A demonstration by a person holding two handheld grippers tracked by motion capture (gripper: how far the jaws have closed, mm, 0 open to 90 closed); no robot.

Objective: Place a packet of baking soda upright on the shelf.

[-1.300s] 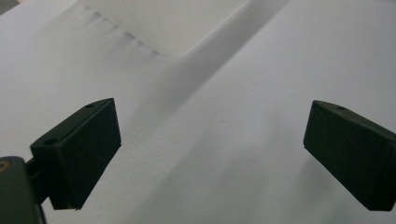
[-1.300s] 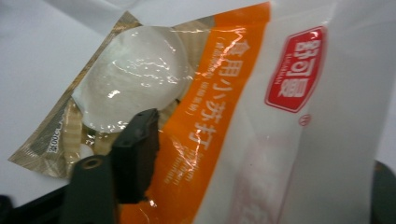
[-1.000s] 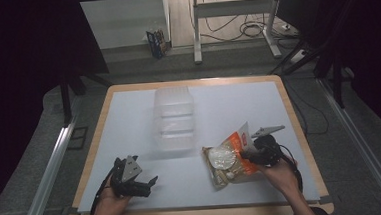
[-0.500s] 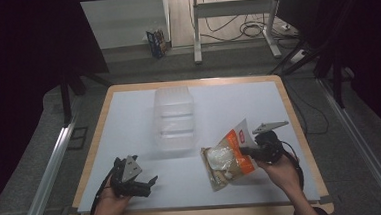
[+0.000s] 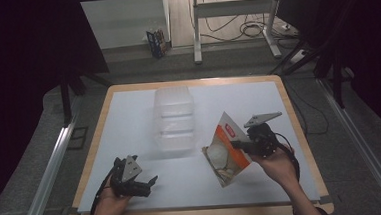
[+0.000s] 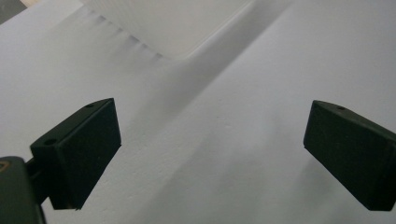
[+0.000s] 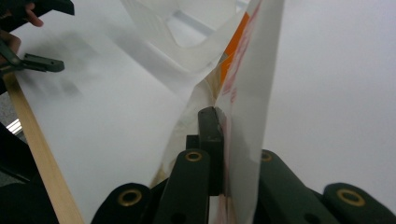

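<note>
Snack bag pinched above white desk

White desk [image 5: 144, 120], wood-edged: right gripper [image 5: 237, 144] fingers clamp a glossy orange-and-white snack bag [image 5: 225, 153], tilted off the surface. Left gripper [image 5: 150, 182] fingers stand apart. Clear ribbed plastic container [image 5: 175, 117] sits behind.

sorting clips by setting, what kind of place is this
Most likely a lab or workshop recording station, not a home: a white-topped table with a wooden rim, dark curtains around it, a metal desk frame with loose cables on the floor behind, and aluminium rails alongside.
</note>
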